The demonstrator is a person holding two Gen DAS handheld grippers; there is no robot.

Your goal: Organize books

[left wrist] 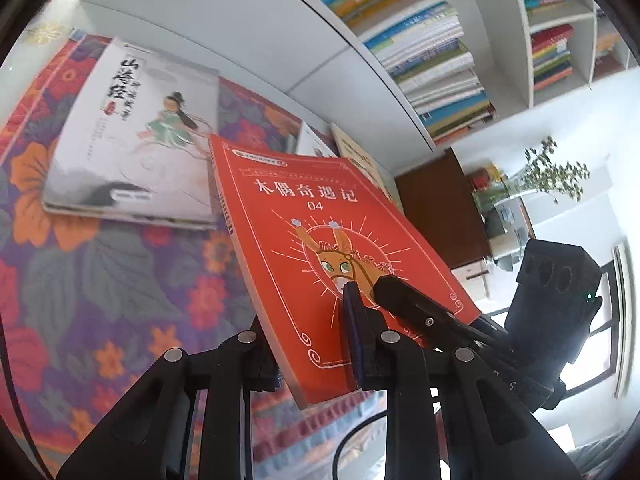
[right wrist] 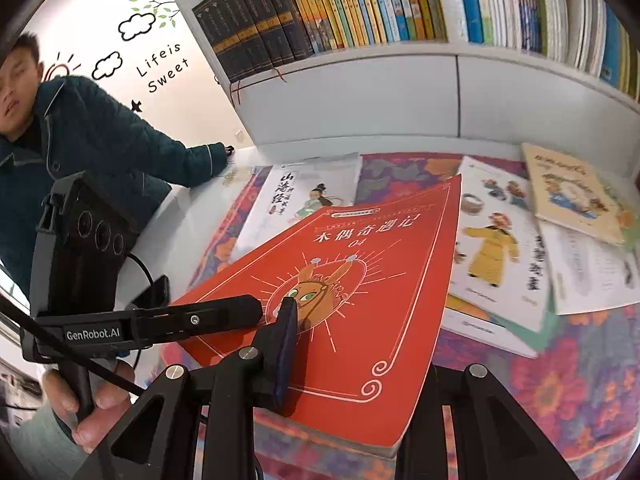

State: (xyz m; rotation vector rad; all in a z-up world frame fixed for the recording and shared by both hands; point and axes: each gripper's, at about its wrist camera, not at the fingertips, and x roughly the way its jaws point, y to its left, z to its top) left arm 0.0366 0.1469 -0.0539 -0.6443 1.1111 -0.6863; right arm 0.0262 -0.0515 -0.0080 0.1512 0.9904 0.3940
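Both tools clamp red book (left wrist: 304, 248), left tool (left wrist: 316, 344), right tool (right wrist: 352, 364); book lifted, seemingly clear of floral cloth (left wrist: 120, 280)

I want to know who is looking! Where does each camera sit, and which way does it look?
Left wrist: sits on the left gripper, looking along its fingers at the red paperback book with a donkey drawing that it pinches above the flowered tablecloth; the right gripper reaches in from the right.
Right wrist: sits on the right gripper, facing the white bookshelf; the left gripper and the hand holding it show at the left.
Shared: the red book, both grippers, the white book with a girl in green.
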